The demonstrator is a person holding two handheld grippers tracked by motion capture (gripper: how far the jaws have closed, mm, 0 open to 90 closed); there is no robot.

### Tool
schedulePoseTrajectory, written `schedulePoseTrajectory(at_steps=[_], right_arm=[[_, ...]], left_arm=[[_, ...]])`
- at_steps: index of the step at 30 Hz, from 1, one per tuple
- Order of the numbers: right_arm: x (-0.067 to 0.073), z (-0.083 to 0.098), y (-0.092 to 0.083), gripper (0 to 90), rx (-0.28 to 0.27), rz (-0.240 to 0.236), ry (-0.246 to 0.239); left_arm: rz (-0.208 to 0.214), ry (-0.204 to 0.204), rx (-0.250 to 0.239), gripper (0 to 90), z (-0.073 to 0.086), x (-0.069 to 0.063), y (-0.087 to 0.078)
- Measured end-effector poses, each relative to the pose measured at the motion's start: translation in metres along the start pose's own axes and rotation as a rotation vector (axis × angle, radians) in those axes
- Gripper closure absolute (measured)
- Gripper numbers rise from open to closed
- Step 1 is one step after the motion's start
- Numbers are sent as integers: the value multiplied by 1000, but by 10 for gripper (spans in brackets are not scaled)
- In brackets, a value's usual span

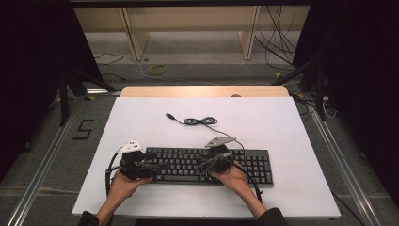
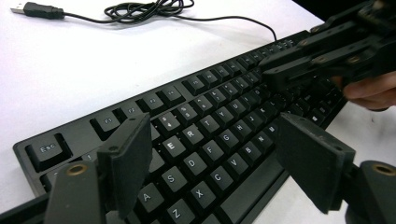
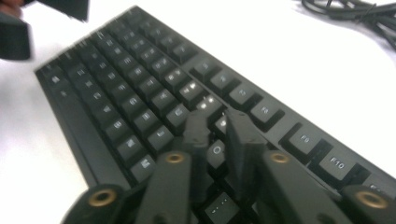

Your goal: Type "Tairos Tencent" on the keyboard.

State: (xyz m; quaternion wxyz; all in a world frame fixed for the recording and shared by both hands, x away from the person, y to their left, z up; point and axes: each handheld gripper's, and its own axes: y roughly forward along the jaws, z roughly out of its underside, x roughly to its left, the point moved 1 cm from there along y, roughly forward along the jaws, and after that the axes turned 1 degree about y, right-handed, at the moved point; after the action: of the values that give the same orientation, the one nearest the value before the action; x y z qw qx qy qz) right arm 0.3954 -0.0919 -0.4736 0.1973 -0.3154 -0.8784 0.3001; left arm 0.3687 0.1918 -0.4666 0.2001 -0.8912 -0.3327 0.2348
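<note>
A black keyboard (image 1: 188, 165) lies near the front of the white board, and its cable (image 1: 200, 121) is coiled behind it and ends in a USB plug (image 1: 170, 116). My left gripper (image 1: 157, 165) hovers over the keyboard's left end. In the left gripper view its jaws stand wide apart, open (image 2: 212, 158), above the letter keys (image 2: 205, 126), with nothing held. My right gripper (image 1: 200, 165) hangs over the middle keys. Its jaws (image 3: 217, 128) show a narrow gap just above a key, open, gripping nothing. The left gripper view shows the right gripper (image 2: 275, 74) farther along the keyboard.
The white board (image 1: 282, 127) covers a wooden table whose far edge (image 1: 204, 91) shows behind it. Metal rails run along both sides. Cables and a yellow loop (image 1: 157, 69) lie on the floor beyond. The person's hands grasp both grippers at the board's front.
</note>
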Motion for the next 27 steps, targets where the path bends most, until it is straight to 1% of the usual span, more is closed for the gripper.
schedulePoseTrajectory(at_steps=[1,4,6,7,8,10,14,15,16,21,24,25,26,27], right_arm=[[0,-1,-2,757,-9,-6,2],[2,-3,-7,664,-31,-26,3],[4,-3,-10,600,-39,-28,4],[4,-3,-11,583,-42,-28,5],[5,-3,-12,570,-46,-33,11],[6,-3,-13,547,-50,-43,14],[8,-3,-15,495,-53,-47,17],[8,-3,-15,495,-53,-47,17],[9,-3,-17,478,-57,-48,17],[9,-3,-20,457,-60,-60,25],[10,-2,-20,429,-64,-64,23],[10,-2,-21,419,-61,-63,23],[10,-2,-21,419,-61,-63,23],[10,-1,-21,406,-56,-57,21]], left_arm=[[-6,4,4,276,0,0,0],[-16,7,12,289,1,1,1],[-18,10,16,302,1,1,1],[-23,13,23,315,1,1,2],[-31,6,32,330,2,1,2],[-40,6,45,362,2,2,2],[-58,-5,63,437,2,3,3],[-60,-9,66,437,3,4,3],[-61,-7,68,490,3,4,3],[-90,7,97,595,3,4,3],[-91,9,110,647,3,4,5],[-90,16,113,667,3,4,5],[-93,20,120,667,3,3,6],[-98,23,129,703,4,3,7]])
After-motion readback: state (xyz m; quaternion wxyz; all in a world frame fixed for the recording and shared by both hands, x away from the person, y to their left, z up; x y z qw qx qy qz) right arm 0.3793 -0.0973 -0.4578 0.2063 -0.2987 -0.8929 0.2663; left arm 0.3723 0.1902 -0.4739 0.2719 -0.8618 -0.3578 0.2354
